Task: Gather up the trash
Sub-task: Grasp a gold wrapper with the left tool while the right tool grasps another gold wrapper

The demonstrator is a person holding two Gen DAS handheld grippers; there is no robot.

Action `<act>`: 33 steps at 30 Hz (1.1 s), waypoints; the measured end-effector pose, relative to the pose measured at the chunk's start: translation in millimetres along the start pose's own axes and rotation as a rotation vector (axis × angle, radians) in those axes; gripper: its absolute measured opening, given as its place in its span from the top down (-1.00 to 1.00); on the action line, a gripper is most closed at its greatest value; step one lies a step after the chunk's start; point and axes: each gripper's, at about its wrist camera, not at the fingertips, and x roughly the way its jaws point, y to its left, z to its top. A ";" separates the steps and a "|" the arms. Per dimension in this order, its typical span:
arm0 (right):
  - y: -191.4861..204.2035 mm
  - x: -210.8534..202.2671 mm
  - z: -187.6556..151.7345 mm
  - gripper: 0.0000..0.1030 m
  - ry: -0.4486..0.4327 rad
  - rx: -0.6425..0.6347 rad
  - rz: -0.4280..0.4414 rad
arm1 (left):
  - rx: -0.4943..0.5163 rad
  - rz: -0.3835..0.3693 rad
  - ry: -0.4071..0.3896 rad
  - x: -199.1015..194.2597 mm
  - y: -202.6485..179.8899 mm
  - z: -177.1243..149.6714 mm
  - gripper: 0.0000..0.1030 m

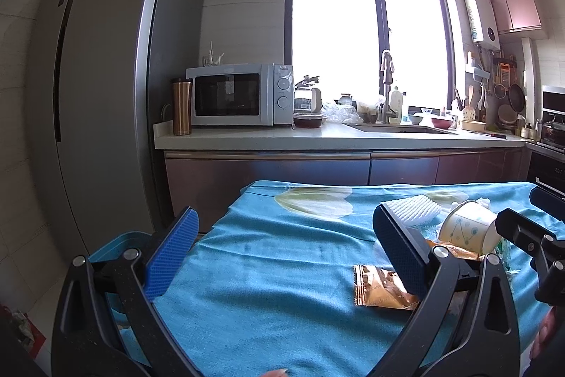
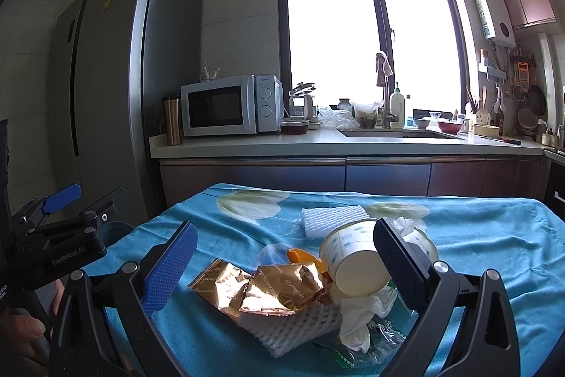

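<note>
A pile of trash lies on the blue tablecloth (image 2: 494,235): gold foil wrappers (image 2: 279,285), a tipped paper cup (image 2: 353,257), white foam netting (image 2: 293,327), a white foam pad (image 2: 335,218), crumpled tissue (image 2: 360,317) and a green wrapper (image 2: 374,341). My right gripper (image 2: 286,264) is open and empty, its fingers either side of the pile. My left gripper (image 1: 282,253) is open and empty over bare cloth at the table's left; a gold wrapper (image 1: 381,288) and the cup (image 1: 466,228) lie by its right finger. A blue bin (image 1: 116,242) sits behind its left finger.
A kitchen counter (image 2: 317,143) runs behind the table with a microwave (image 2: 229,105), a copper tumbler (image 2: 172,121), a sink (image 2: 395,133) and dishes. A tall grey fridge (image 2: 116,87) stands at the left. The left gripper also shows in the right wrist view (image 2: 67,207).
</note>
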 end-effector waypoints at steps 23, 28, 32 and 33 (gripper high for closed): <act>-14.6 20.1 -35.5 -0.44 0.222 0.051 0.111 | -0.006 -0.323 0.433 90.6 -40.5 -48.7 -0.55; -19.9 30.2 -41.3 -0.31 0.271 0.106 0.159 | -0.047 -0.399 0.515 108.6 -44.8 -59.4 -0.28; -26.1 42.8 -44.9 -0.24 0.317 0.177 0.189 | -0.083 -0.455 0.575 121.2 -46.3 -67.5 -0.01; -27.6 45.4 -45.4 -0.22 0.324 0.193 0.196 | -0.093 -0.468 0.591 124.3 -47.2 -69.0 0.03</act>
